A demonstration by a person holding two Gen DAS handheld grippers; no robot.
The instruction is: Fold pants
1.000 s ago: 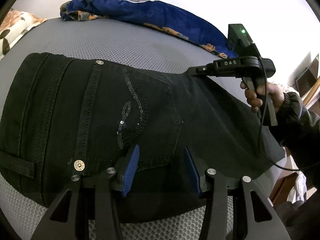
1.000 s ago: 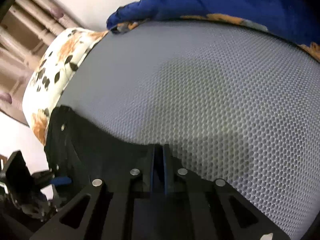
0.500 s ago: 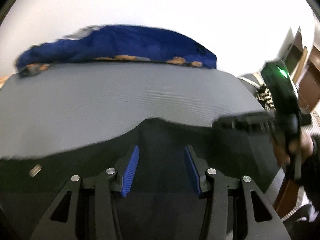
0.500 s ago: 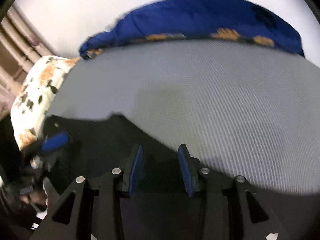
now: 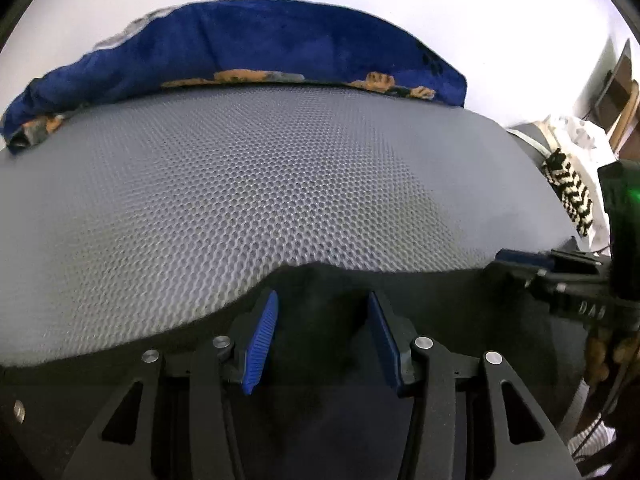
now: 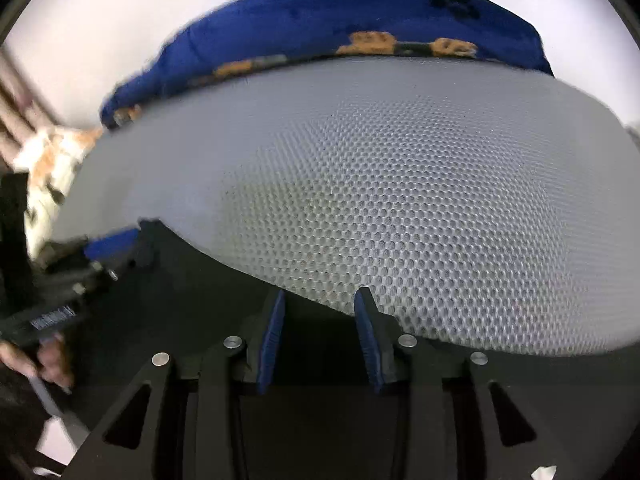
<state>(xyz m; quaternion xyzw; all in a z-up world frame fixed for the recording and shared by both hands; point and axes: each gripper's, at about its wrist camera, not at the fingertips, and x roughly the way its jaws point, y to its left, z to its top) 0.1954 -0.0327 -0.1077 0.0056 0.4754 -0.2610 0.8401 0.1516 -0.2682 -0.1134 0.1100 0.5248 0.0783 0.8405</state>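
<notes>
Black pants (image 5: 320, 292) lie on the grey mesh mattress (image 5: 280, 184), their far edge just ahead of my fingers. My left gripper (image 5: 322, 304) is open, its blue pads over the pants' edge with cloth between them. My right gripper (image 6: 318, 304) is also open, over the pants (image 6: 192, 280) at their edge. The right gripper (image 5: 532, 260) shows at the right of the left wrist view, low on the pants. The left gripper (image 6: 108, 246) shows blurred at the left of the right wrist view.
A blue blanket with orange print (image 5: 248, 44) lies along the far side of the mattress. A white floral pillow (image 6: 48, 164) is at the left. A black-and-white striped item (image 5: 572, 196) and furniture stand beyond the right edge.
Both grippers dropped from above the pants to their near edge, now looking across the mattress. The right gripper went from shut to open. The left stayed open.
</notes>
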